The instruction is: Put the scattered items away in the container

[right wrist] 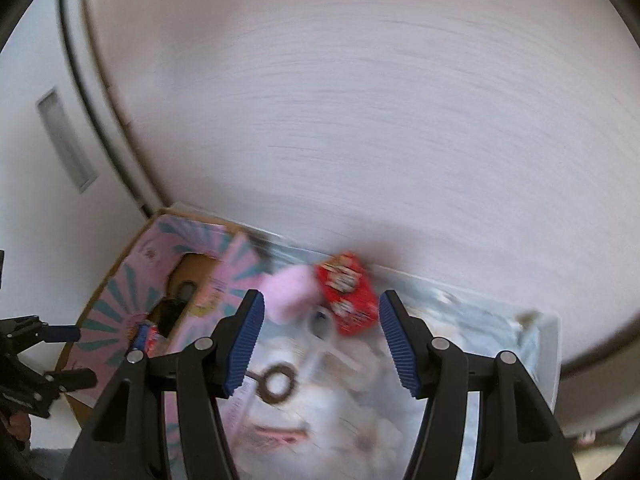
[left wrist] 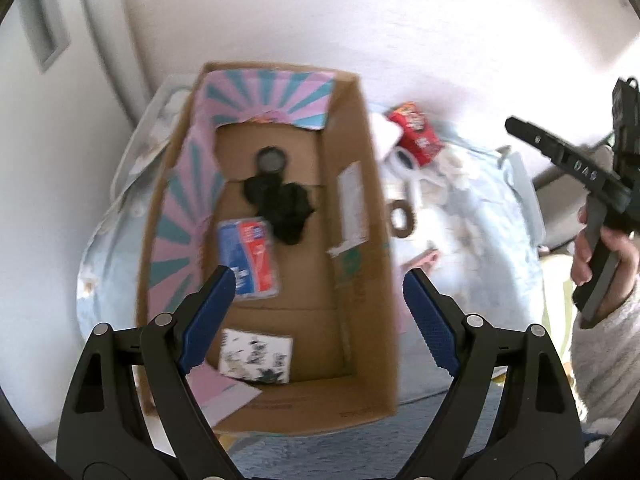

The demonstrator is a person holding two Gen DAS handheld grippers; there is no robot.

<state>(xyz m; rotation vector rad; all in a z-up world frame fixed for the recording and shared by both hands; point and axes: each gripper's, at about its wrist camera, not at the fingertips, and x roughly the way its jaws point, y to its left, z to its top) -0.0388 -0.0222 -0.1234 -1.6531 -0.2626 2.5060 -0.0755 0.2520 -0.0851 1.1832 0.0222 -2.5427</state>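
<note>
A pale blue quilted mat (left wrist: 472,248) covers the surface, soft and puckered, set against a white wall. On it stands the box (left wrist: 360,208), an open rectangular carton of plain brown cardboard whose far and left flaps are lined with glossy pink paper printed in teal rays. Inside on its flat floor lie a crumpled black cloth (left wrist: 282,210), a blue-and-red blister pack (left wrist: 248,258), a white card with black print (left wrist: 256,356) and a round grey lid (left wrist: 271,160). Still out on the mat, right of the box, are a red carton (right wrist: 348,300) with rounded corners, a soft pink pad (right wrist: 290,294), white scissors (left wrist: 416,172) and a brown ring (right wrist: 277,384); blur makes the ring's material hard to judge, perhaps a fuzzy hair tie. The left gripper (left wrist: 316,288) hangs above the box with its ribbed blue pads spread wide and nothing between them. The right gripper (right wrist: 322,340) points over the mat toward the red carton, its jaws parted and empty. A hand (left wrist: 600,264) in a fuzzy pale sleeve grips its black handle.
</note>
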